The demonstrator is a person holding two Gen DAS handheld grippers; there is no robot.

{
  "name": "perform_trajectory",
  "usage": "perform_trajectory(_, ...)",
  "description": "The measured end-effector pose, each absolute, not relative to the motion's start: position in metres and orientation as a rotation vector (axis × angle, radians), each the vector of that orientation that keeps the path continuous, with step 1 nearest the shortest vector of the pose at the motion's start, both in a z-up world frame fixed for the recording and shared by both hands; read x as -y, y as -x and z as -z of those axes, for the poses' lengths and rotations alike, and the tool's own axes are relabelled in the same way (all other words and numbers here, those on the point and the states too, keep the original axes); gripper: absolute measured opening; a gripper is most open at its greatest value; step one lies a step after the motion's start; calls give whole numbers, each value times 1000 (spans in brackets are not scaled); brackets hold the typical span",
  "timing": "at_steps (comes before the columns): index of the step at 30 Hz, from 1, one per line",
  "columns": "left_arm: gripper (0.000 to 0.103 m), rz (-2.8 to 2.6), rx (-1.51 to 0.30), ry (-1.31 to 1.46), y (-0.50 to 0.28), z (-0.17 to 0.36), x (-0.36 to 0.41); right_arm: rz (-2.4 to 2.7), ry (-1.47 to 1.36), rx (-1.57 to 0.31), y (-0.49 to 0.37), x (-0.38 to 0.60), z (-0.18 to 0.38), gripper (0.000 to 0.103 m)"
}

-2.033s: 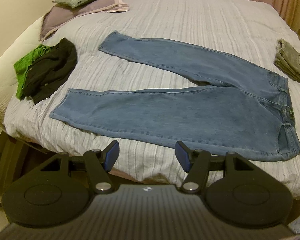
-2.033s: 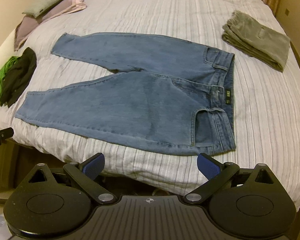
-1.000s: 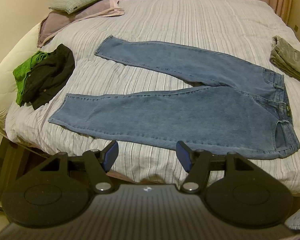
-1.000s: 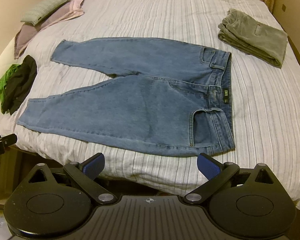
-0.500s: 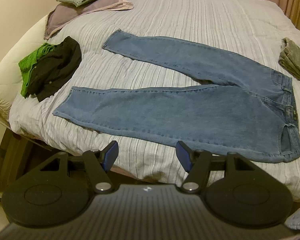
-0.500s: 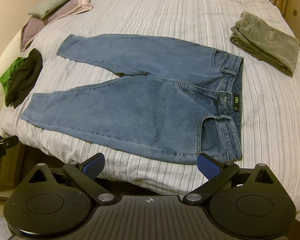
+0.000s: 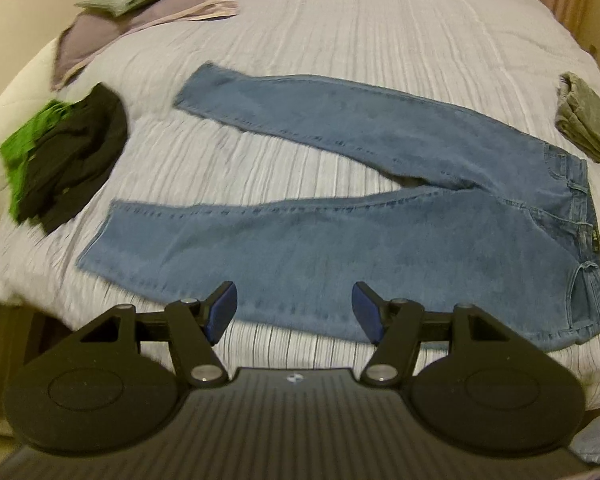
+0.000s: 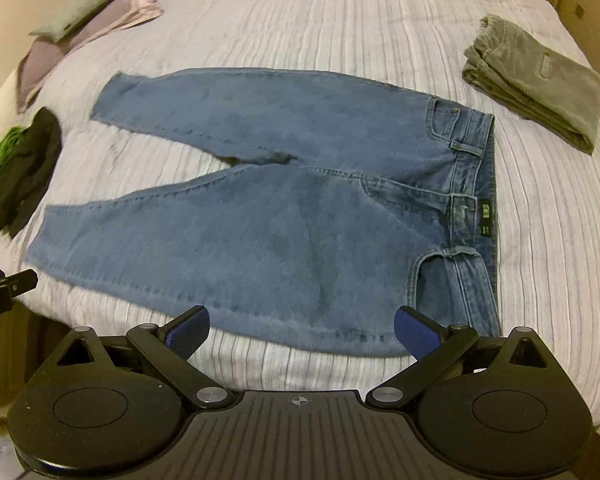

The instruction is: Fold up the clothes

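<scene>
Jeans (image 8: 268, 216) lie flat on the bed (image 8: 340, 20).

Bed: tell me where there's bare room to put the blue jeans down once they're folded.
The widest bare stretch of the white striped bedspread lies beyond the spread blue denim jeans, between the grey and mauve pillows and the folded olive-grey trousers. The wedge between the jeans' legs is narrower. The black and green clothes heap crowds the left edge.
</scene>
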State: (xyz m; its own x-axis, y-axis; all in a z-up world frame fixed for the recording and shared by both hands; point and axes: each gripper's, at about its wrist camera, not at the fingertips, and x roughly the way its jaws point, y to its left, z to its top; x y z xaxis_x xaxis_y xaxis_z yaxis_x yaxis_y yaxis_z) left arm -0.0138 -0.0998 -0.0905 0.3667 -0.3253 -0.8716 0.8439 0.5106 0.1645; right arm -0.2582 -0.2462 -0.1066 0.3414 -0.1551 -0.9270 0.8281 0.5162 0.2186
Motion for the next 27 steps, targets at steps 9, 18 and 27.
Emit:
perform_trajectory(9, 60, 966, -886, -752, -98, 94, 144, 858, -858, -1043, 168, 267, 113, 101)
perform_trajectory(18, 60, 1132, -860, -850, -191, 117, 188, 1012, -1015, -1029, 92, 256, 140, 101)
perform_trajectory(27, 60, 1358, -828, -954, -211, 152, 250, 1162, -1095, -988, 103, 264, 164, 101)
